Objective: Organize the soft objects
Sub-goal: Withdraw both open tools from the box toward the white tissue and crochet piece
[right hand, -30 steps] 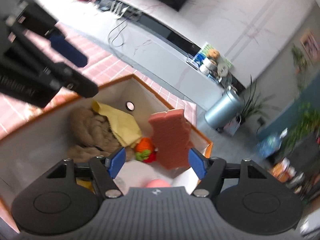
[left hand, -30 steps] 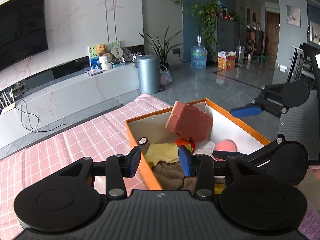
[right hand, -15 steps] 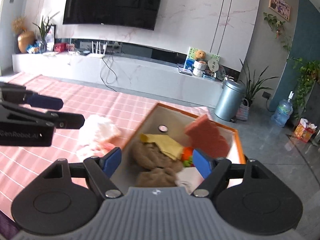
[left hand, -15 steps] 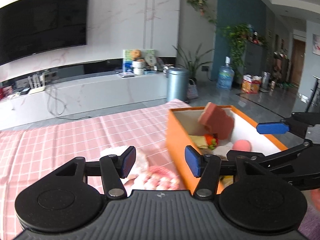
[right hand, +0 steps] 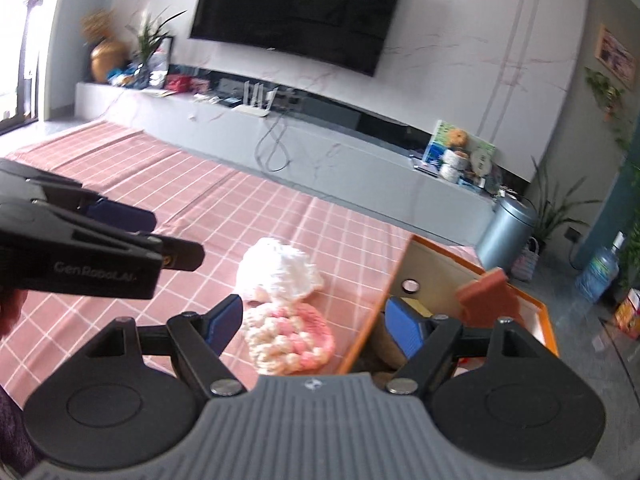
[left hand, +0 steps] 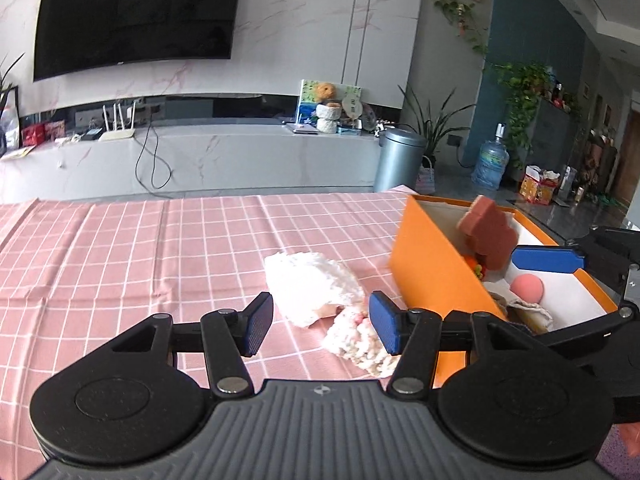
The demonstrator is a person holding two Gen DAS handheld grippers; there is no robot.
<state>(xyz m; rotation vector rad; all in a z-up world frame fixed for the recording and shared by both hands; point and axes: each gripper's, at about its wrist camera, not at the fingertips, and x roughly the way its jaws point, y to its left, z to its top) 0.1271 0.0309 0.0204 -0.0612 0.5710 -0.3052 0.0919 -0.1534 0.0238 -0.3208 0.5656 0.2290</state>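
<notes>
Both our grippers stand open, empty. The fluffy white-and-pink knitted bundle point(left hand: 320, 300) lies at 12 o'clock from our left gripper point(left hand: 320, 326), nearer it; long axis running 10-to-4

wall: white marble, black television point(left hand: 136, 20) mounted | below: long pale cabinet point(left hand: 224, 160) | floor: glossy grey tiles point(left hand: 460, 188) | right: teal wall point(left hand: 532, 52), plants point(left hand: 520, 88) | light: daylight

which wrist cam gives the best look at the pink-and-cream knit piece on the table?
Right wrist: the pink-and-cream knit piece lies nearly whole on the cloth. Left wrist shows only part of it, cut off by a blue finger pad.
</notes>
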